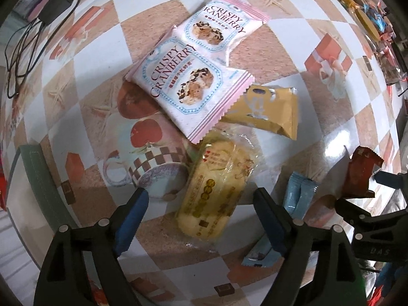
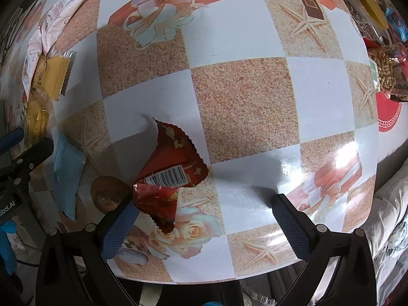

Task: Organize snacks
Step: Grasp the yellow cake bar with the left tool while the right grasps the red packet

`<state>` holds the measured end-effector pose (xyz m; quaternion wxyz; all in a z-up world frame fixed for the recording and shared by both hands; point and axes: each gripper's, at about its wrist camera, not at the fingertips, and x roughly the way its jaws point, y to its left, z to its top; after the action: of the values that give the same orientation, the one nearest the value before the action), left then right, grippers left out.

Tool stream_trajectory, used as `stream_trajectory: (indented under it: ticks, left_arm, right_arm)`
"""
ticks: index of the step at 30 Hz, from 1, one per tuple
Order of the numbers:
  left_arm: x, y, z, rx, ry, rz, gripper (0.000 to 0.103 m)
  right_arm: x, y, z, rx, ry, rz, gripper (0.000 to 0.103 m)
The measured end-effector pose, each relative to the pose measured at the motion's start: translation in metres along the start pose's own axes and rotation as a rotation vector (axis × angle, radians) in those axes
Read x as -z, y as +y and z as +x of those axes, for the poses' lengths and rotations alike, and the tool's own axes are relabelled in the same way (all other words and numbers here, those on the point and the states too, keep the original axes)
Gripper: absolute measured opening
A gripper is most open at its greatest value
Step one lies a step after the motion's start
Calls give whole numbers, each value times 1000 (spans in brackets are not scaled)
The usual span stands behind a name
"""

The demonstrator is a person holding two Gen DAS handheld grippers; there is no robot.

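Note:
In the left wrist view two pink Crispy Cranberry packets (image 1: 190, 86) overlap on the table, with a mustard packet (image 1: 270, 112) to their right. A clear yellow biscuit packet (image 1: 216, 193) lies between the fingers of my open left gripper (image 1: 201, 219), untouched. A light blue sachet (image 1: 298, 193) lies right of it. My right gripper (image 2: 204, 219) is open; a crumpled red wrapper (image 2: 170, 168) stands against its left finger (image 2: 119, 227), not clamped. The red wrapper also shows in the left wrist view (image 1: 359, 176).
A pile of assorted snacks (image 1: 377, 25) lies along the far right edge, with a bag of peanuts (image 2: 387, 74). A black charger with cable (image 1: 53, 7) lies far left. The table's near edge (image 2: 204, 279) is right below my right gripper.

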<state>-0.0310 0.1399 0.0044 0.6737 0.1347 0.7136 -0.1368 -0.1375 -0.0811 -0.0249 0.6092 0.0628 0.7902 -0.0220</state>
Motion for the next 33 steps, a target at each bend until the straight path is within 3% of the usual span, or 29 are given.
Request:
stream_trajectory:
  ticks: [3,9,14,16,17,19,21,22,24,25,26,27,33]
  left_arm:
    - [-3,-7,2,-2,1,5,92]
    - [-1,-10,2,-2,-5,6,95]
    - [-2,-12,6,-2,-2,16,95]
    - [-3,-14,9,0,1,25,93]
    - [-4,-16,9,3,3,30,92]
    - [-3,-18,8,4,3,36,90]
    - [-2,-21,7,5,-1,33,86]
    - [1,-21,3,6,-7,33,81]
    - [5,-21,-1,8,-20,37,71]
    - [7,-21,-3,10,-28,38,61]
    - [9,-21,-5,12,-36,42,48]
    - [10,-21,-7,13,-40,46,42]
    - [27,-10,-24,49,-56,10,39]
  right_arm:
    - [-6,-2,1,-17,34,2,103]
    - [-12,-22,-11,-143,-14,139,103]
    - [-25,-14,-19,-128,-45,125,103]
    - [-29,-10,-20,-123,-43,122,94]
    - [-31,-8,-18,-124,-31,123,83]
    - [-35,-4,-19,-107,-27,125,79]
    - [-37,1,-22,-80,-25,107,66]
    - [-38,4,-23,-56,-23,94,62]
    - [-38,8,-25,-39,-31,76,41]
    - [-38,8,-27,-42,-35,71,32]
    - [-40,8,-29,-50,-34,71,29]
    - [-40,9,-29,-60,-32,72,29]
    - [-34,15,-48,-112,-73,49,29]
